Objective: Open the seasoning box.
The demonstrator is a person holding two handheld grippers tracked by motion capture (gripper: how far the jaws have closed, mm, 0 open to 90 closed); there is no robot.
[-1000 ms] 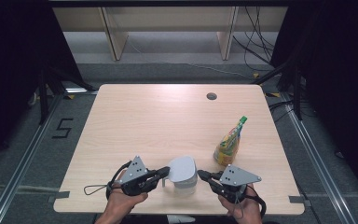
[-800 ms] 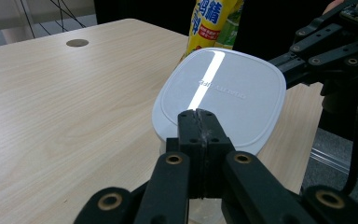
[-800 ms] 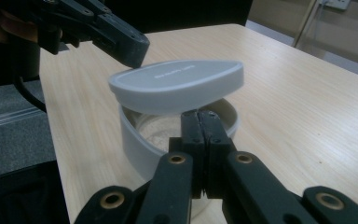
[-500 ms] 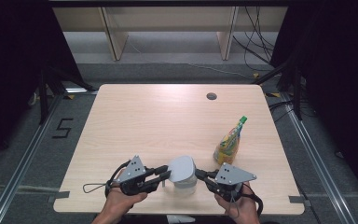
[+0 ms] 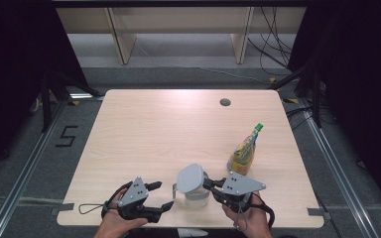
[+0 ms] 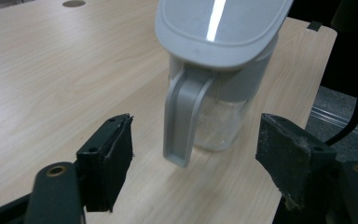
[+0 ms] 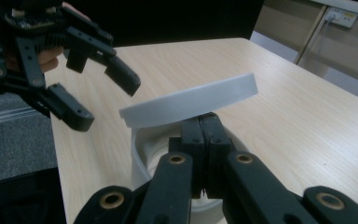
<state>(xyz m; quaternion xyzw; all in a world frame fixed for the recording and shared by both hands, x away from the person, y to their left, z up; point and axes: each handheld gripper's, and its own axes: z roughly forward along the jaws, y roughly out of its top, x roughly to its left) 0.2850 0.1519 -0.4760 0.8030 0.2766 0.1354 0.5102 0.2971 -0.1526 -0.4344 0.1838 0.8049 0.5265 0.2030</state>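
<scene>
Nearby, pouch [image 5: 243, 152] stands clear; left gripper [image 5: 158, 196] wide beside jug [image 5: 193, 184], right gripper [image 5: 209, 184] closed

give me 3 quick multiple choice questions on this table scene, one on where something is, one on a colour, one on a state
1. Where does the pouch stand?
A. right of the jug
B. by the table's far left corner
C. between the left gripper's jaws

2. What colour is the pouch's cap?
A. red
B. green
C. black

3. How is the jug lid?
A. flat and shut
B. lying on the table
C. tilted up on one side

Answers:
1 A, the high view shows it on the table to the jug's right.
2 B, its tip is green.
3 C, the right gripper view shows the lid slanting above the rim.
</scene>
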